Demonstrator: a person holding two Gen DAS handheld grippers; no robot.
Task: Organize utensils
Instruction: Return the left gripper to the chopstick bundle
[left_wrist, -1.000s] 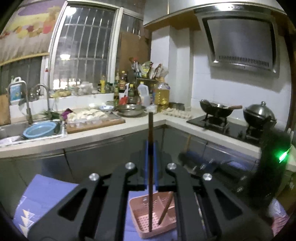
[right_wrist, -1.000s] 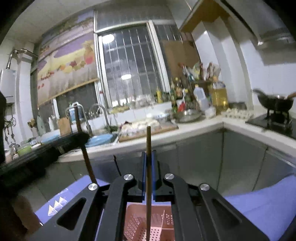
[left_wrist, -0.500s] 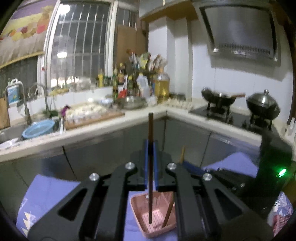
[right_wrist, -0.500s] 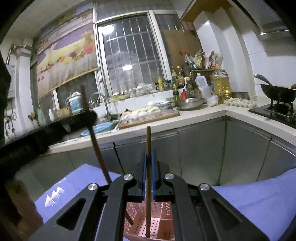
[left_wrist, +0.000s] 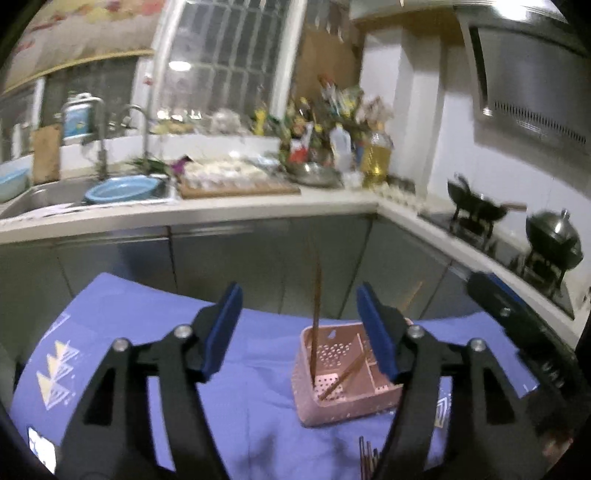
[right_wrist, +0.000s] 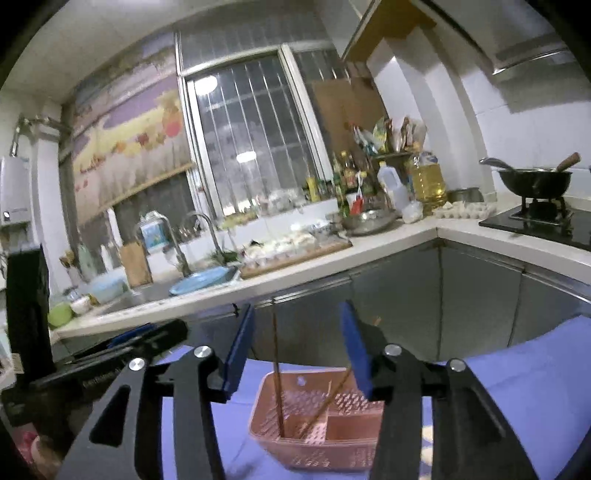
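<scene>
The table (left_wrist: 258, 413) is covered by a blue-violet cloth (left_wrist: 122, 314) with pale triangle prints near its left edge. A pink perforated basket (left_wrist: 347, 402) stands on the cloth, and a few dark sticks (left_wrist: 367, 458) lie just in front of it.

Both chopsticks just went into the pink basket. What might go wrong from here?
1. The dark chopstick stands almost upright in the pink basket; it may tip out.
2. The left gripper, opening, flanks that chopstick; pulling back could knock it.
3. More chopsticks lie near the cloth's edge, easily nudged.
</scene>
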